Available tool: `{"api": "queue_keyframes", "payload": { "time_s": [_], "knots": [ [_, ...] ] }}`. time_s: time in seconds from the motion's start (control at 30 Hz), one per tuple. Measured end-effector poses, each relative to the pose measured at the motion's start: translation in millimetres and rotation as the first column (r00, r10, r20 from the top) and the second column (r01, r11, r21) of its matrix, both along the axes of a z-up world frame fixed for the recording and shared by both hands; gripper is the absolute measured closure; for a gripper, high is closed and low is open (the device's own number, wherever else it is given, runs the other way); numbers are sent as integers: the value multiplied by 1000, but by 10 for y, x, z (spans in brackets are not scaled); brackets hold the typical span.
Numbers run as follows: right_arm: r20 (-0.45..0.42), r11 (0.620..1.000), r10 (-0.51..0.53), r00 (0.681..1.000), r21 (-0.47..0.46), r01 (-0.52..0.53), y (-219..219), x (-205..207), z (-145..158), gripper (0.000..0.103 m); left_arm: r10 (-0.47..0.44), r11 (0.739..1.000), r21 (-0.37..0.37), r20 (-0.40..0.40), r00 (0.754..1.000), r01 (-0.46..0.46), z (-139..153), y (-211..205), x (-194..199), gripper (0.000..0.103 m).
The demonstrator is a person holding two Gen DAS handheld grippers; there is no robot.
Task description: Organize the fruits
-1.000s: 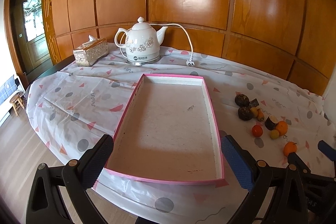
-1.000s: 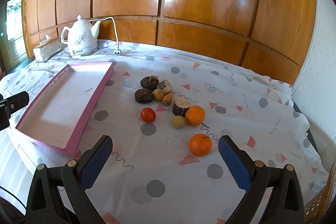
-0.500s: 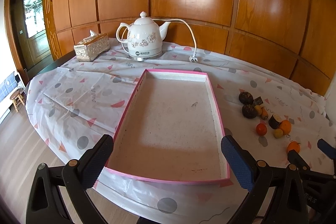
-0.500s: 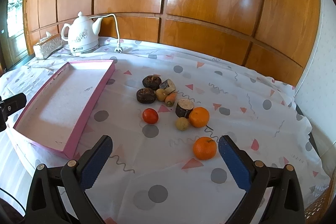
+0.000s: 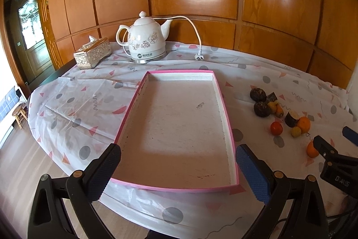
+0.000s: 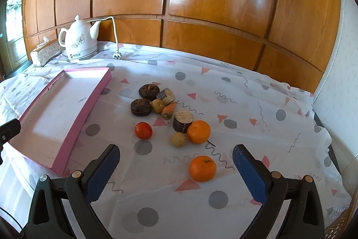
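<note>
A shallow pink-rimmed tray (image 5: 134,100) (image 6: 98,91) lies on the patterned tablecloth, with nothing in it. My left gripper (image 5: 176,169) hangs open over the tray's near edge. To the tray's right is a loose cluster of fruit: two dark round ones (image 6: 141,106), a red tomato (image 6: 143,130) (image 5: 276,128), a small yellowish fruit (image 6: 179,139), a cut dark piece (image 6: 182,120), a small carrot (image 6: 168,109), and two oranges. One orange (image 6: 198,132) sits by the cluster. The other orange (image 6: 202,168) lies nearest my right gripper (image 6: 175,174), which is open and apart from it.
A white ceramic kettle (image 5: 145,41) (image 6: 79,40) with a loose cord and plug (image 5: 199,57) stands at the back. A silver tissue box (image 5: 92,56) sits to its left. Wood panelling (image 6: 201,3) backs the table. The table edge drops off near both grippers.
Both grippers have pulled back and risen a little, so the tray and fruit sit slightly farther off. Nothing on the table has moved, and both grippers stay open.
</note>
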State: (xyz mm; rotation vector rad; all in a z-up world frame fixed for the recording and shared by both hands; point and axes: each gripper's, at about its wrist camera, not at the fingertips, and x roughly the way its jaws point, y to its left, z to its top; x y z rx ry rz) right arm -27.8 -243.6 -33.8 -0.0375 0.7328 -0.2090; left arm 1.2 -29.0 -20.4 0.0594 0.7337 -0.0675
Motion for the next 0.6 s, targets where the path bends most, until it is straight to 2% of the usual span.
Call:
{"api": "queue_keyframes", "payload": {
  "time_s": [0.23,0.6],
  "knots": [
    [-34,1000,-20,999,14,20,-234,12,-6,1,-49,998,26,-12,999,49,-33,-170,2,0],
    [-91,974,-198,976,90,206,-1196,56,268,1,-97,995,29,-50,994,98,-120,-297,63,0]
  ]
}}
